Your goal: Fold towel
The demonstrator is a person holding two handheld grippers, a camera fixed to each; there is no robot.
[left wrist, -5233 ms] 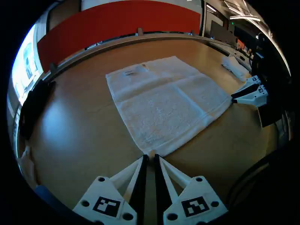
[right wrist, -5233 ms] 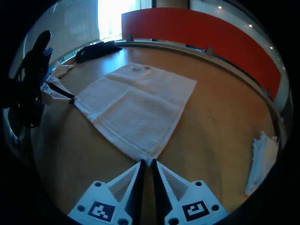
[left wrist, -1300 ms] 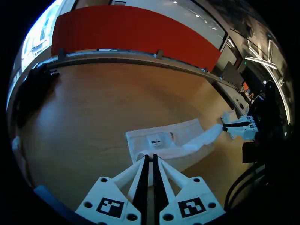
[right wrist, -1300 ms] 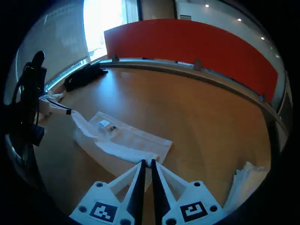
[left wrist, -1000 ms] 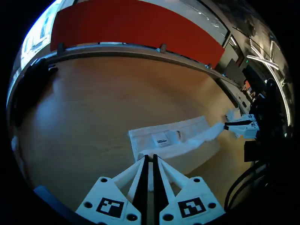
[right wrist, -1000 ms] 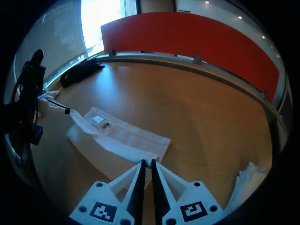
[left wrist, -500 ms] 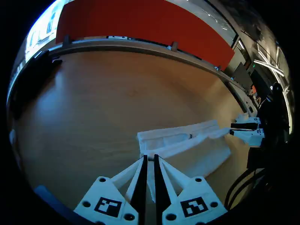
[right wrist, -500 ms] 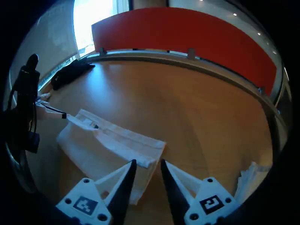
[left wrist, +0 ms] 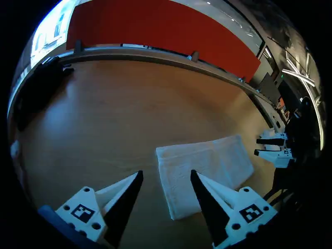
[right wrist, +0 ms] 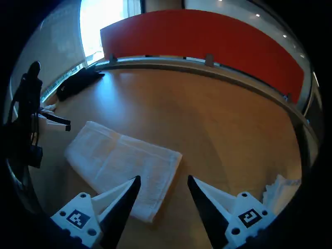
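While flat on table [left wrist: 103,120], folded towel [left wrist: 205,164]; left gripper [left wrist: 166,172] and right gripper [right wrist: 163,177] fingers [right wrist: 120,199] apart.

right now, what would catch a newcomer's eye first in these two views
The white towel, folded into a neat rectangle, lies flat on the wooden table just ahead of the left gripper and right gripper, both with jaws wide open. Behind the table's far edge stands a bright red panel.

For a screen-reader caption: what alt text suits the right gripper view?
A folded white terry towel lies flat on the wooden table, just ahead of the open right gripper; a red partition panel stands behind.
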